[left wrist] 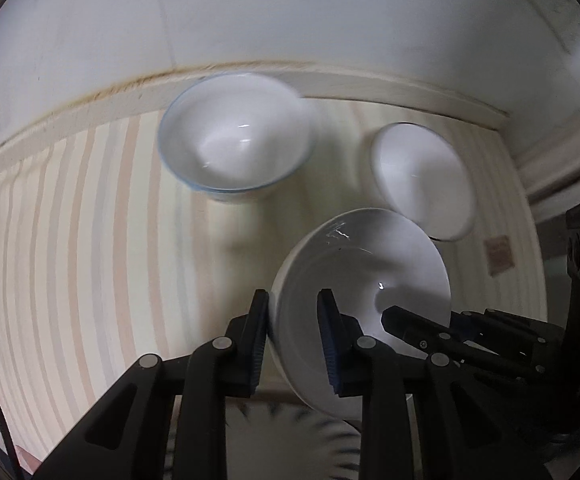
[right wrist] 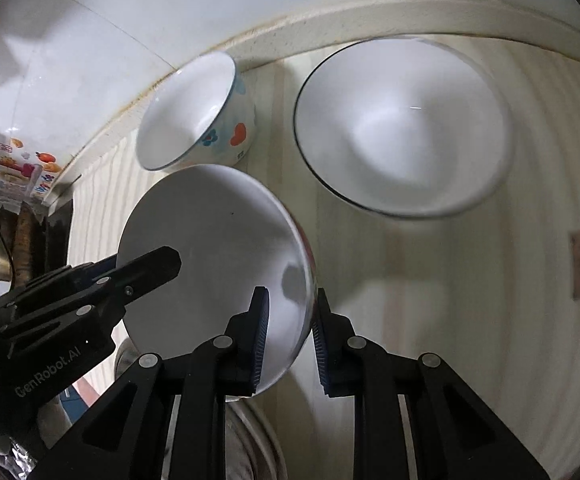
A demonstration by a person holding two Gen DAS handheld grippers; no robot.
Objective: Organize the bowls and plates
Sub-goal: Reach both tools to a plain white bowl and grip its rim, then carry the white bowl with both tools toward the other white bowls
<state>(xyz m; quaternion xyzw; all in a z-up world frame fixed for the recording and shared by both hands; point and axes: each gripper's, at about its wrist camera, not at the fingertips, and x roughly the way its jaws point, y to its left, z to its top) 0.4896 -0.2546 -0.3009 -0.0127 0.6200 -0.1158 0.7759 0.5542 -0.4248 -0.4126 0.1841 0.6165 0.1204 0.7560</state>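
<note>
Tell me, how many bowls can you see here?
3. A plain white bowl is gripped by both grippers at its rim. A flower-patterned bowl sits by the wall. A dark-rimmed bowl sits right of it. Others may be out of view.

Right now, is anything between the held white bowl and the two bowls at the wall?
Nothing visible. Both grippers, left gripper and right gripper, clamp the white bowl; only bare striped counter separates it from the patterned bowl and dark-rimmed bowl.

2 bowls (left wrist: 235, 140) (left wrist: 422, 176) block rear; left counter (left wrist: 69, 248) free.
</note>
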